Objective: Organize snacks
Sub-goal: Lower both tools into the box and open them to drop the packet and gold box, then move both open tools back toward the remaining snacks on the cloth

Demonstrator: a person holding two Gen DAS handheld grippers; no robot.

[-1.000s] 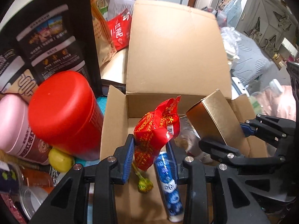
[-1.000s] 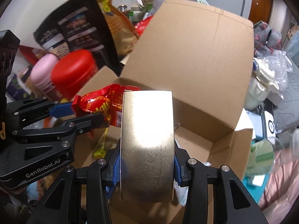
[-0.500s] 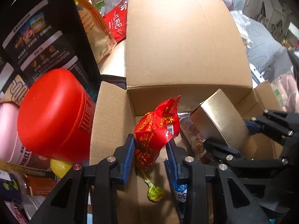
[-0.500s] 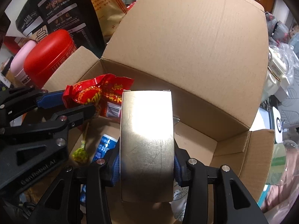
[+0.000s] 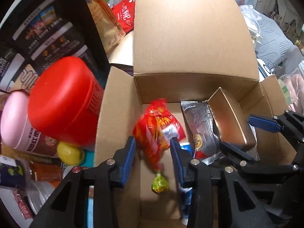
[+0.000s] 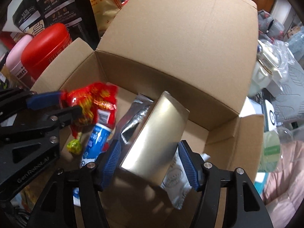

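Observation:
An open cardboard box (image 5: 190, 87) (image 6: 152, 76) holds several snacks. My left gripper (image 5: 153, 150) is open over it; a blurred red snack bag (image 5: 157, 127) (image 6: 95, 104) drops between its blue pads. My right gripper (image 6: 150, 157) is open too; the gold box (image 6: 155, 138) (image 5: 228, 119) tilts loose between its pads. On the box floor lie a silver pouch (image 5: 199, 125), a blue tube (image 6: 96, 140), a green lollipop (image 5: 160, 184) (image 6: 74, 146) and a white packet (image 6: 174, 182).
Left of the box stand a red canister (image 5: 60, 98) (image 6: 43, 49), a pink cup (image 5: 17, 121), a yellow lemon (image 5: 69, 153) and a tall black bag (image 5: 47, 30). Tan and red snack bags (image 5: 106, 19) stand behind. Clutter lies to the right.
Both grippers have opened. The red bag slips down out of the left gripper; the gold box has tipped over and sits loose in the right gripper. Both hands moved lower into the box.

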